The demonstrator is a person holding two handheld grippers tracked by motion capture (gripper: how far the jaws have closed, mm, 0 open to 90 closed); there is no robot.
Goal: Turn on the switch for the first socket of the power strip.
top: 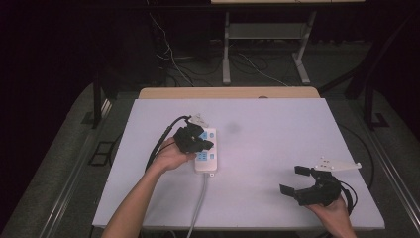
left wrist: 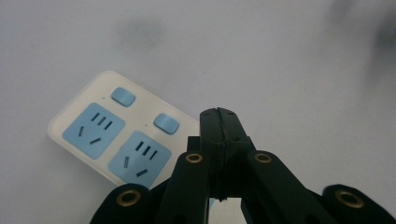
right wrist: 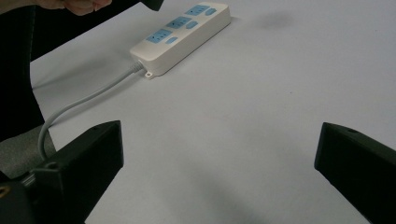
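Observation:
A white power strip (top: 206,157) with blue sockets and blue switches lies left of the table's middle, its grey cord (top: 200,203) running off the near edge. My left gripper (top: 207,144) hovers right over the strip, jaws pressed together with nothing between them. In the left gripper view the shut tips (left wrist: 218,113) sit just beside a blue switch (left wrist: 166,123) on the strip (left wrist: 70,116). My right gripper (top: 295,179) rests near the front right of the table, jaws wide apart and empty. In the right gripper view the strip (right wrist: 187,39) lies far ahead to the left.
The white table top (top: 277,144) stretches bare between the two grippers. A wooden edge (top: 228,92) borders its far side. Beyond stand a metal desk frame (top: 267,44) and loose cables on the floor (top: 173,59).

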